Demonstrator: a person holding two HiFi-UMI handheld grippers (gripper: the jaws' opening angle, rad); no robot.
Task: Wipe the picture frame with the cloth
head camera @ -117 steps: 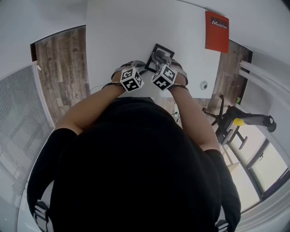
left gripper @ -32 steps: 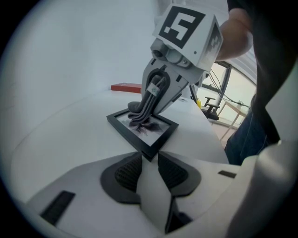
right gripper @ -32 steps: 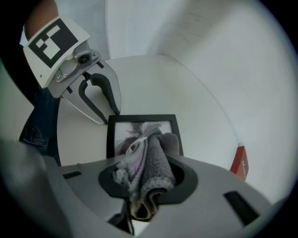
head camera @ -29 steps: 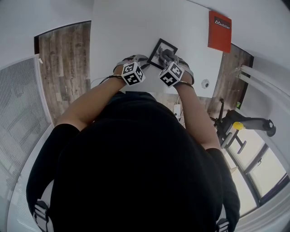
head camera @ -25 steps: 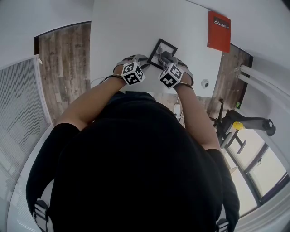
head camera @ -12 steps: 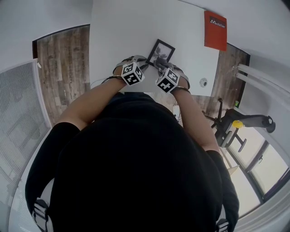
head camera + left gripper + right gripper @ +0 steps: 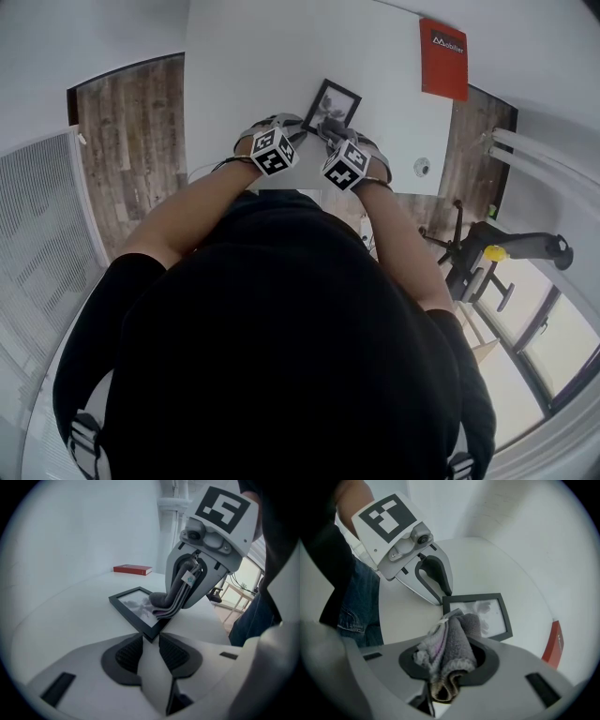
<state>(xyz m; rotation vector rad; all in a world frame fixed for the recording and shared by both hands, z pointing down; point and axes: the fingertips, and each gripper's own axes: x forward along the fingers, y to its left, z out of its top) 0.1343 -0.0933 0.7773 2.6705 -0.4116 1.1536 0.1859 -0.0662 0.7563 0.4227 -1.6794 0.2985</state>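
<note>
bright even daylight, bright window (image 7: 548, 342) at lower right, strong fisheye bending, dark vignetted corners, soft shadows

The left gripper (image 7: 147, 638) pinches the near corner of the picture frame (image 7: 127, 604), flat on the white table (image 7: 65, 620). The right gripper (image 7: 177, 597) presses a folded grey cloth (image 7: 164, 603) onto its glass.

Blk pic frame (image 7: 132, 605) flat on wht table (image 7: 70, 620); grey cloth (image 7: 451, 648) folded, tip on its glass

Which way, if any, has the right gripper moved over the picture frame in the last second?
Yes. Against the picture frame in the head view, the right gripper, shut on the cloth, has slid toward the person.
</note>
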